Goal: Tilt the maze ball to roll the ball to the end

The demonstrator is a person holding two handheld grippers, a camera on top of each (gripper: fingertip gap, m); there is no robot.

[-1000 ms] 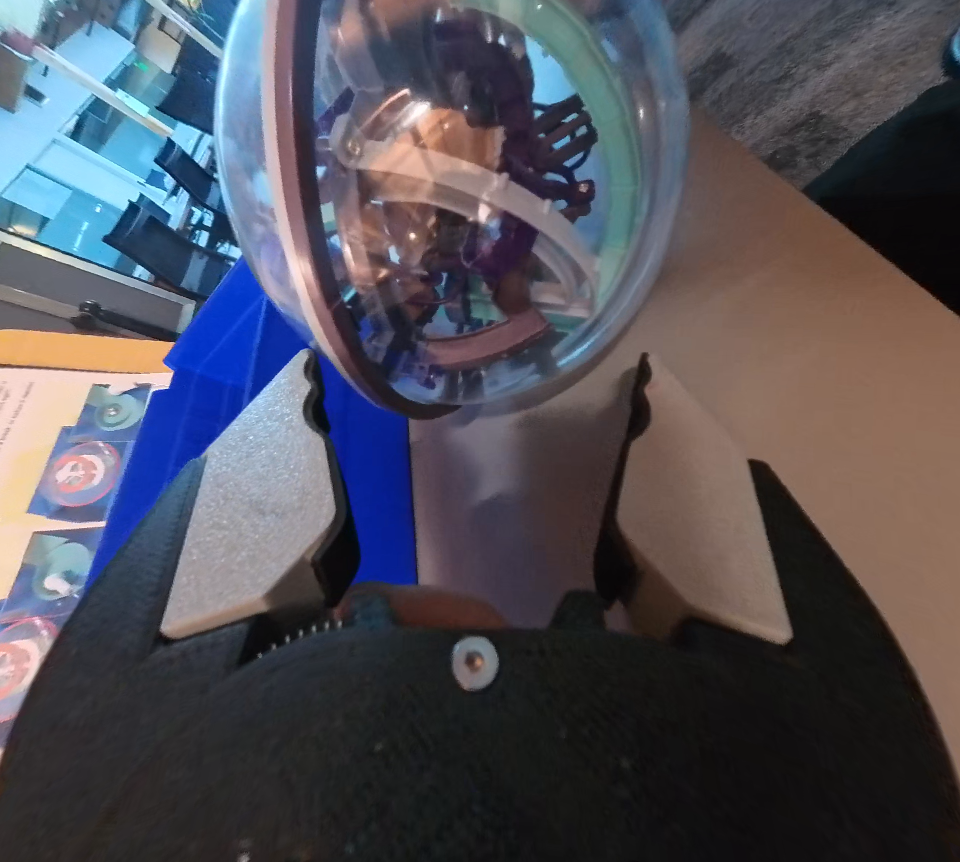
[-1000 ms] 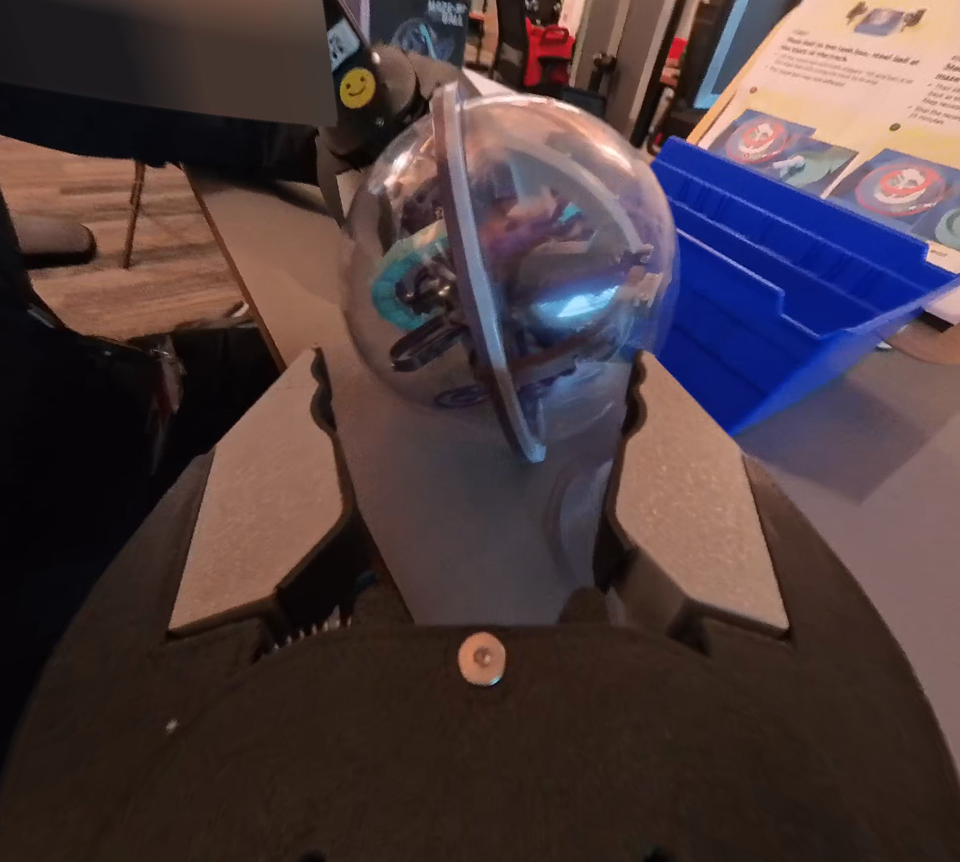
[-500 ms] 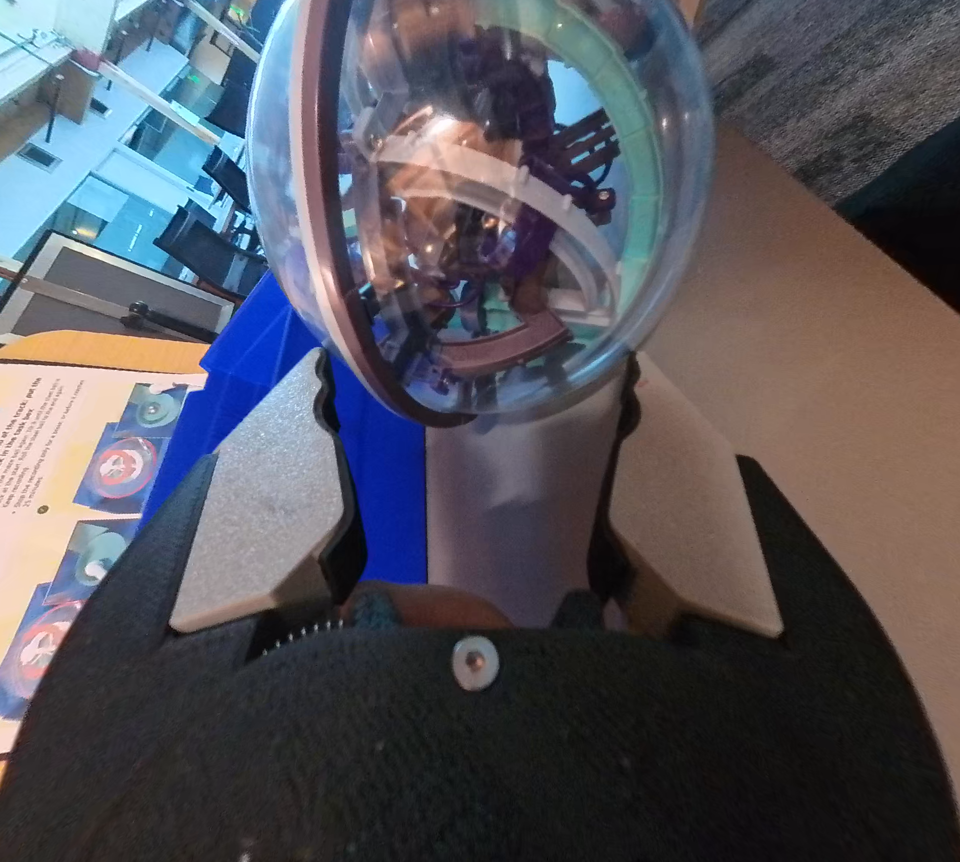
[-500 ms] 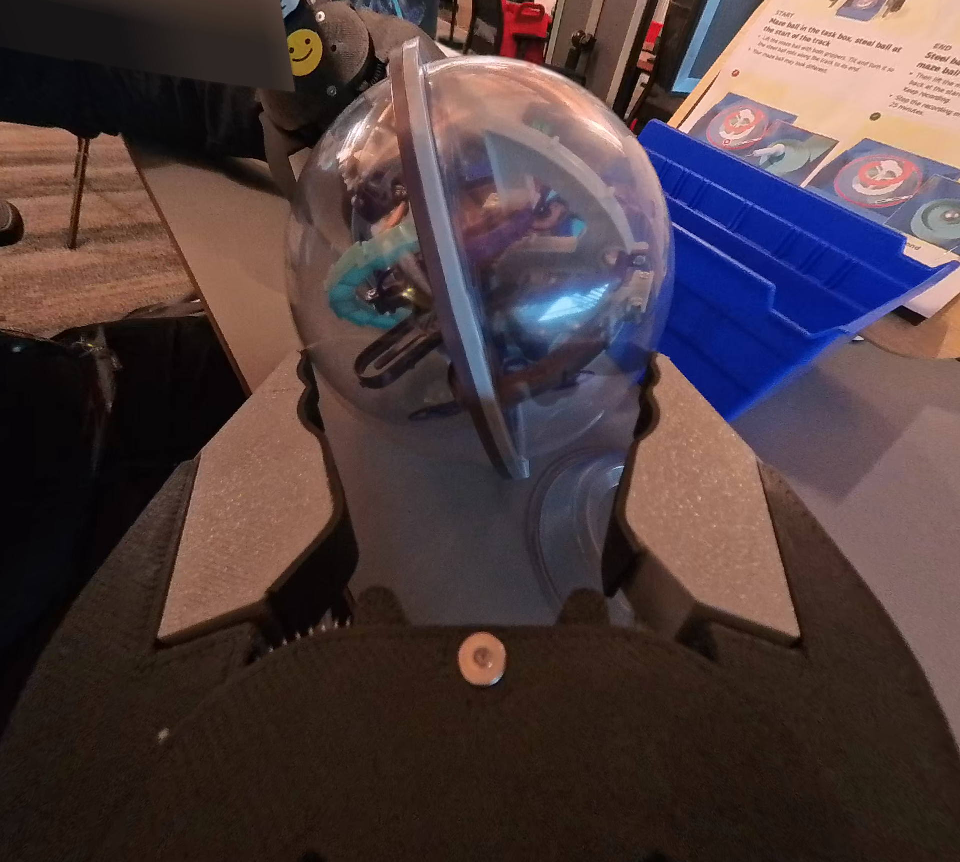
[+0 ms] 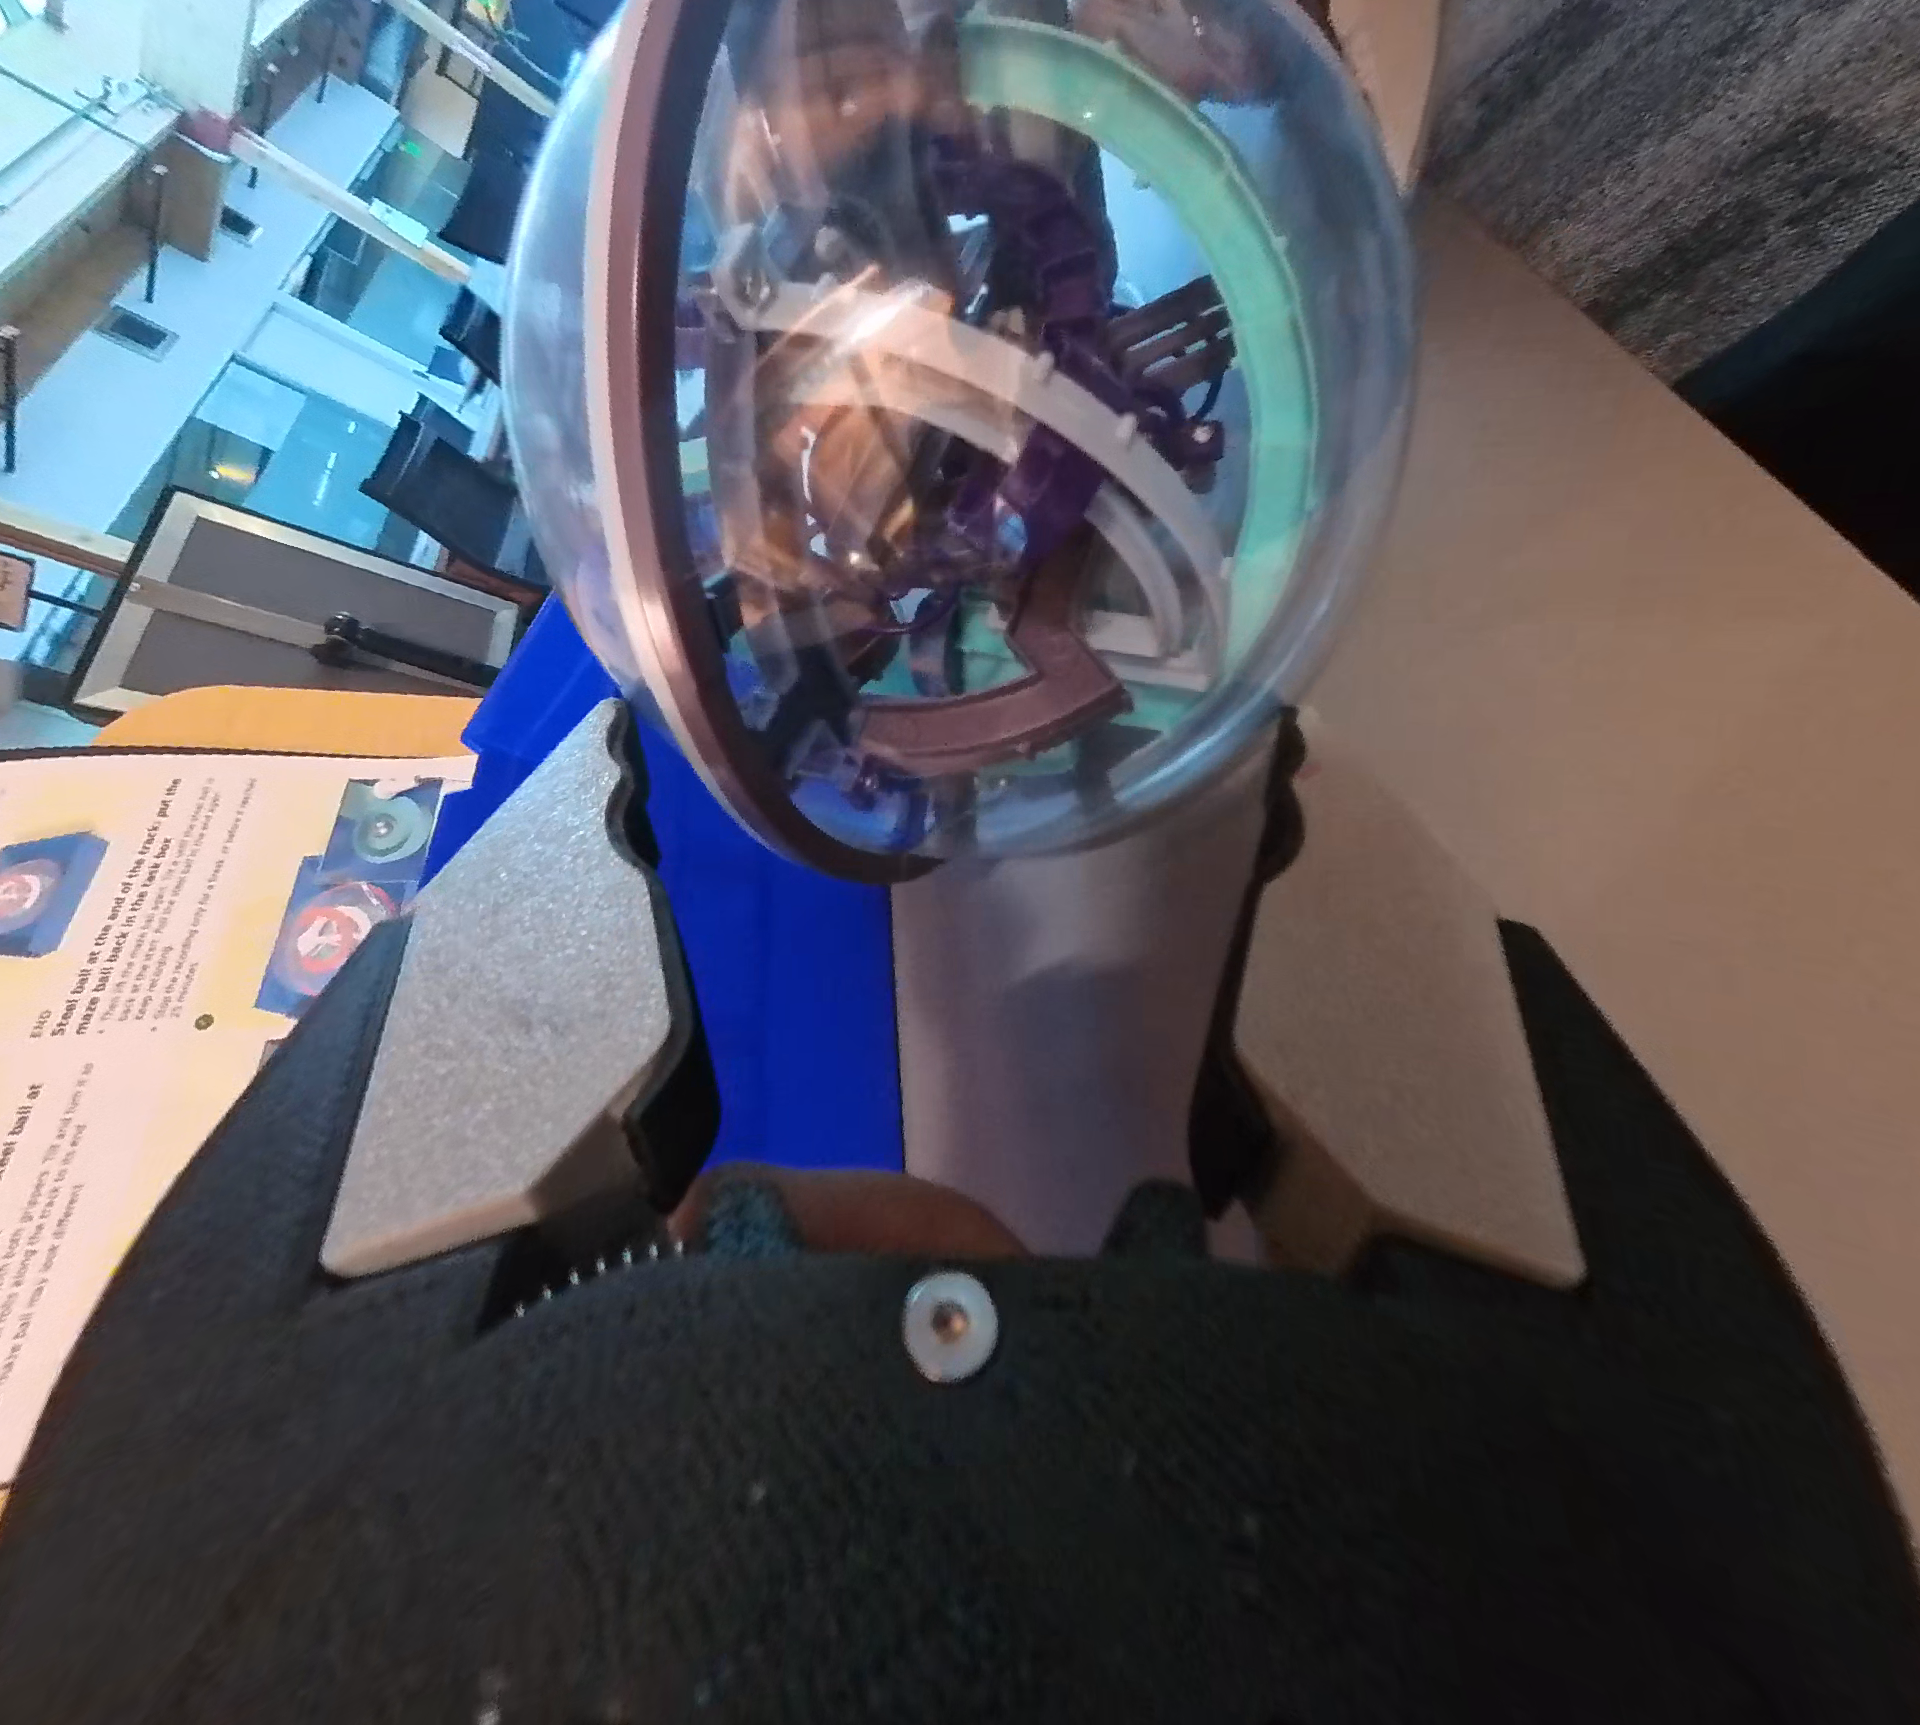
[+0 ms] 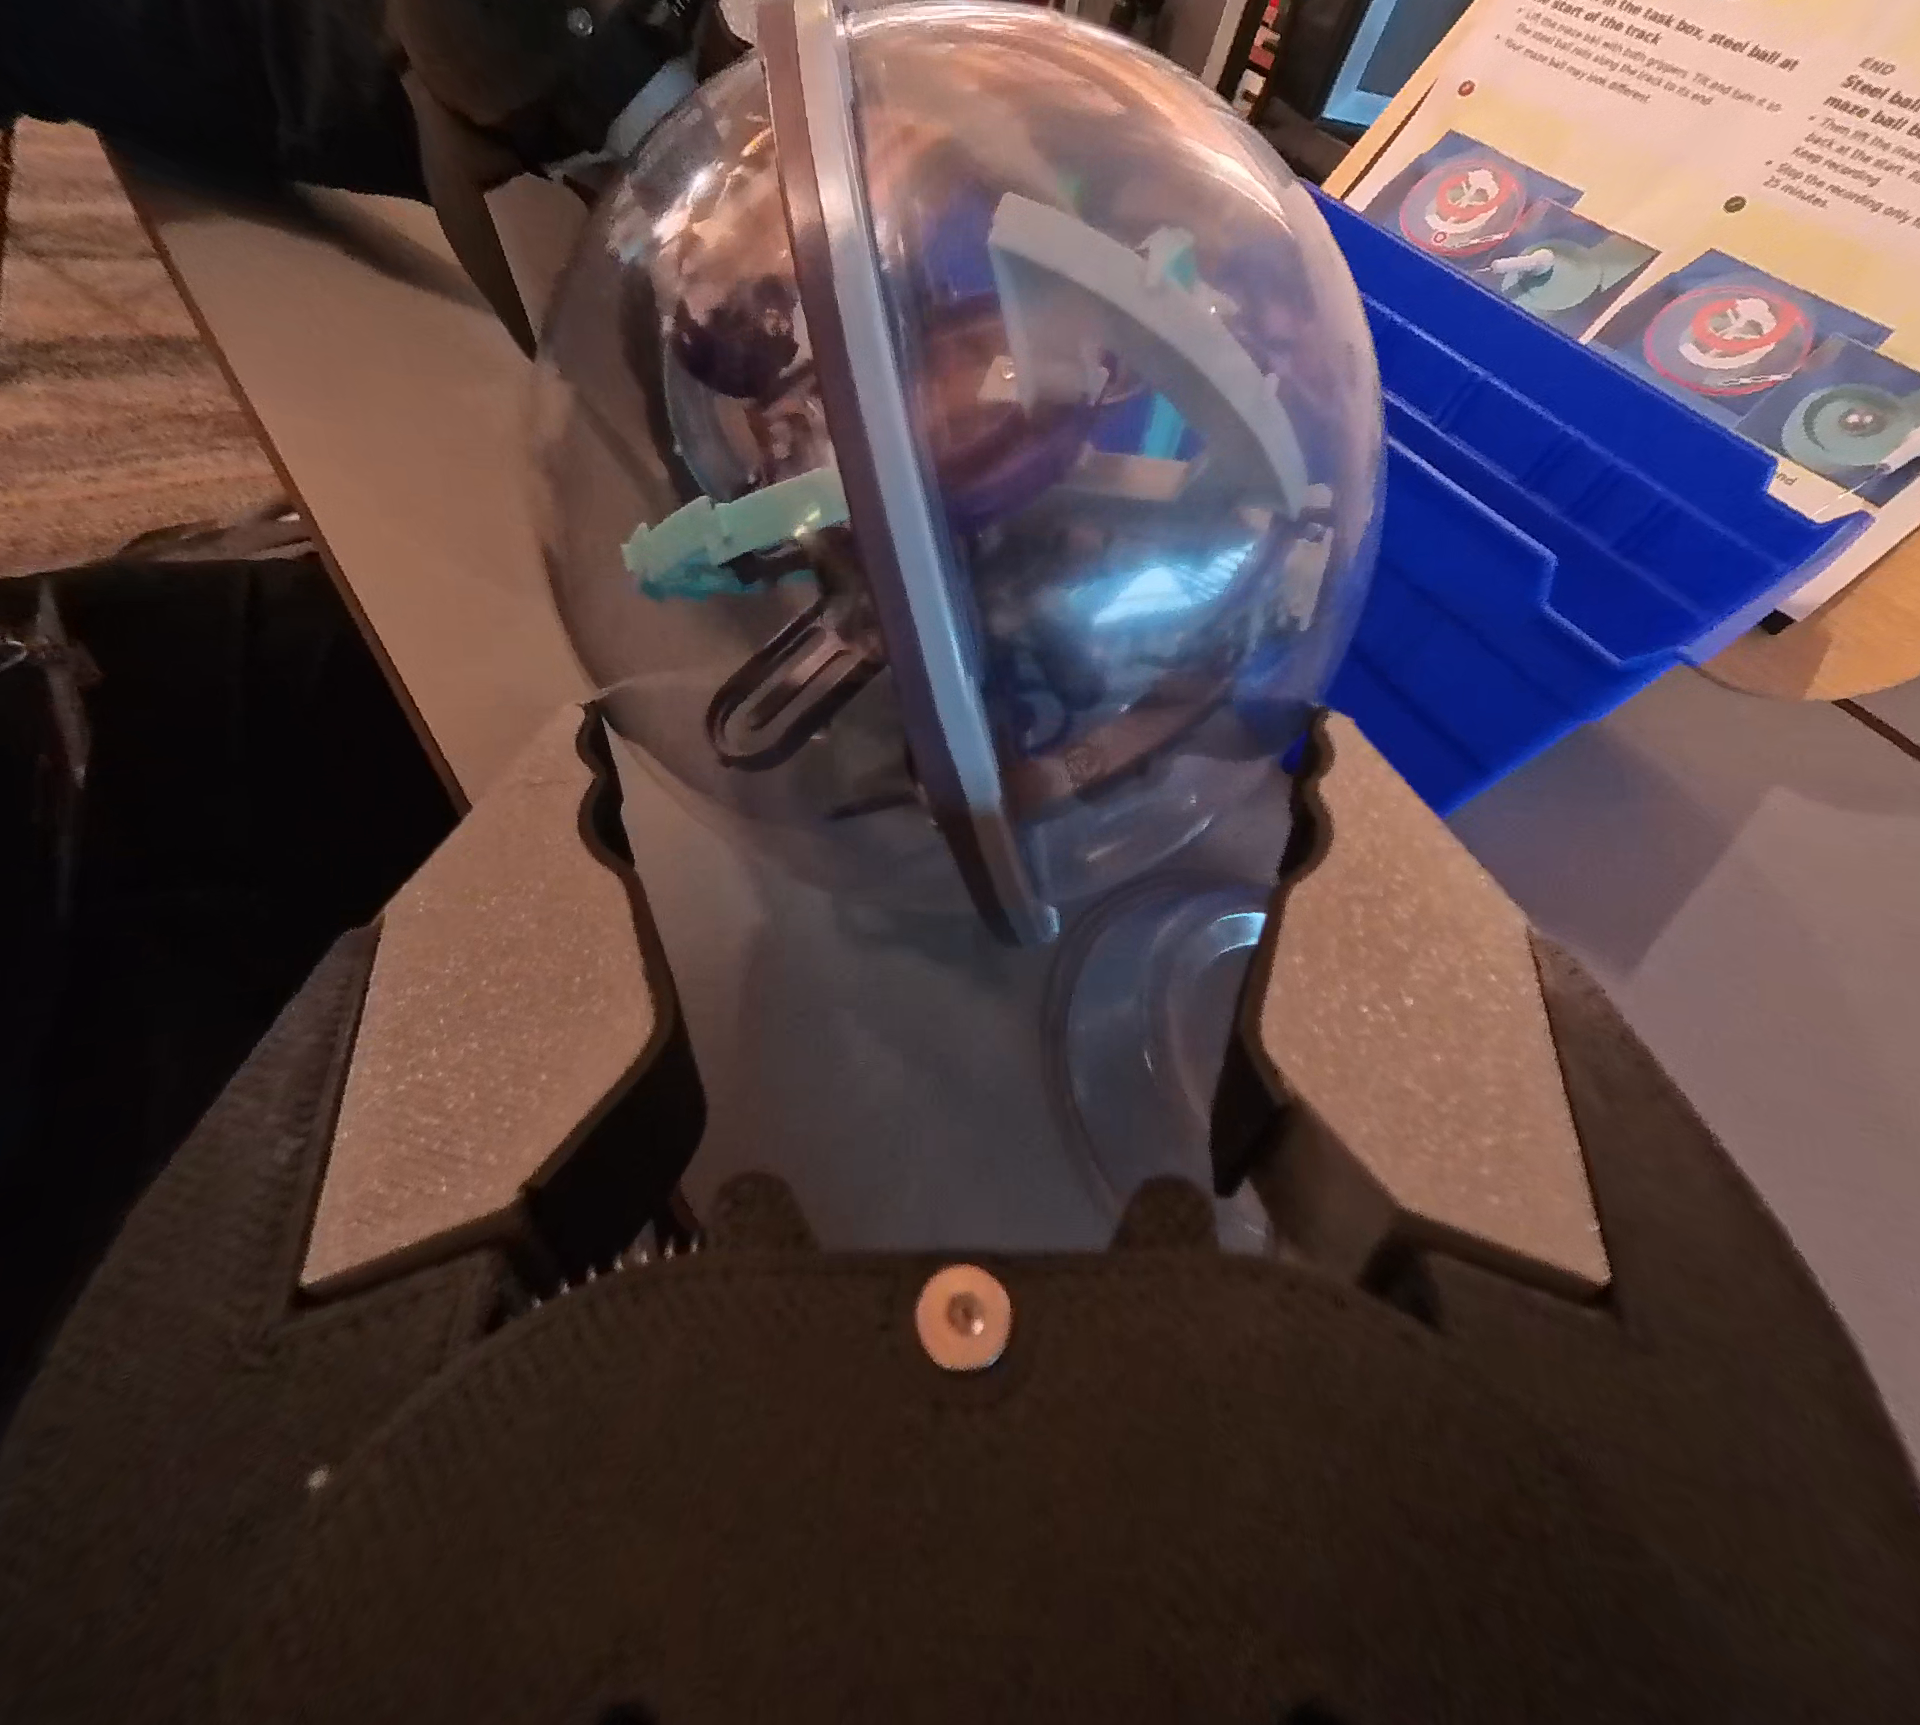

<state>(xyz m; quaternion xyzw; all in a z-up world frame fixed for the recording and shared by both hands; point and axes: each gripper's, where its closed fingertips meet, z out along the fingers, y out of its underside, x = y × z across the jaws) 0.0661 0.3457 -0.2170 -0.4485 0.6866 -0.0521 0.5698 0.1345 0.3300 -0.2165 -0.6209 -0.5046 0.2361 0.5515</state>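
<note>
Both tools, left tool (image 5: pixel 951 745) and right tool (image 6: pixel 945 745), spread wide cradling the maze ball (image 6: pixel 961 449): should tilt slowly, pressure even, steel ball unseen.

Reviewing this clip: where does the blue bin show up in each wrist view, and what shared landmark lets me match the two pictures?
Left wrist view: the blue bin sits lower left of centre, behind the maze ball and between the fingers.
Right wrist view: the blue bin is at right, behind the maze ball.
Shared landmark: the yellow instruction sheet just beyond the bin.
</note>
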